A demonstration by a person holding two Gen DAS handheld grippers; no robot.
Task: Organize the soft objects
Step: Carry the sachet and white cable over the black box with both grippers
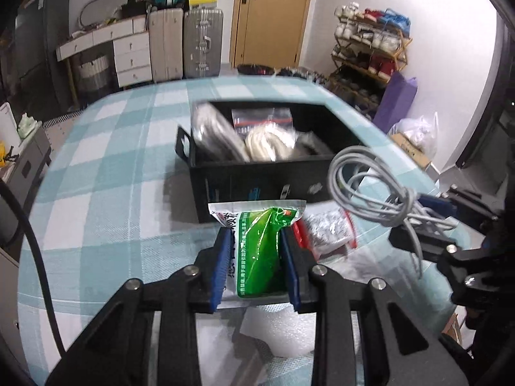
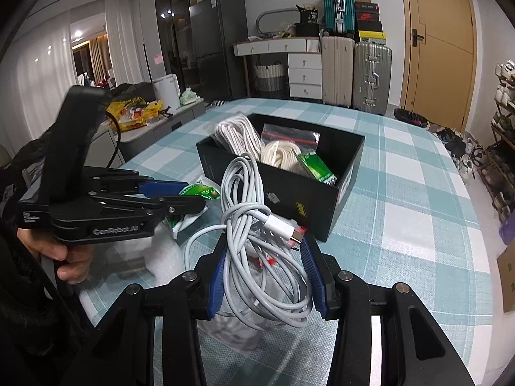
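Two grippers: both closed on loads
Left gripper (image 1: 257, 238): clamps green packet (image 1: 262, 254)
Right gripper (image 2: 264, 257): clamps white cable (image 2: 254, 225)
Box (image 2: 289, 189): at 12 o'clock from both, on checked cloth (image 2: 402, 193), holding rope (image 2: 280, 156)

We see white walls and a wooden door (image 2: 441, 41) behind suitcases (image 2: 355, 70) and white drawers (image 2: 304, 75). A dark fridge (image 2: 215, 45) stands beside curtains (image 2: 119, 35), and a shoe rack (image 1: 370, 54) lines the wall.

The box (image 2: 289, 189) stands on the tabletop (image 2: 402, 193) with rope coils (image 2: 280, 156) and bags inside, the packet (image 1: 260, 251) lies between the left tool's (image 1: 257, 257) pads before the box, and the cable bundle (image 2: 257, 257) sits in the right tool (image 2: 264, 276) beside it.
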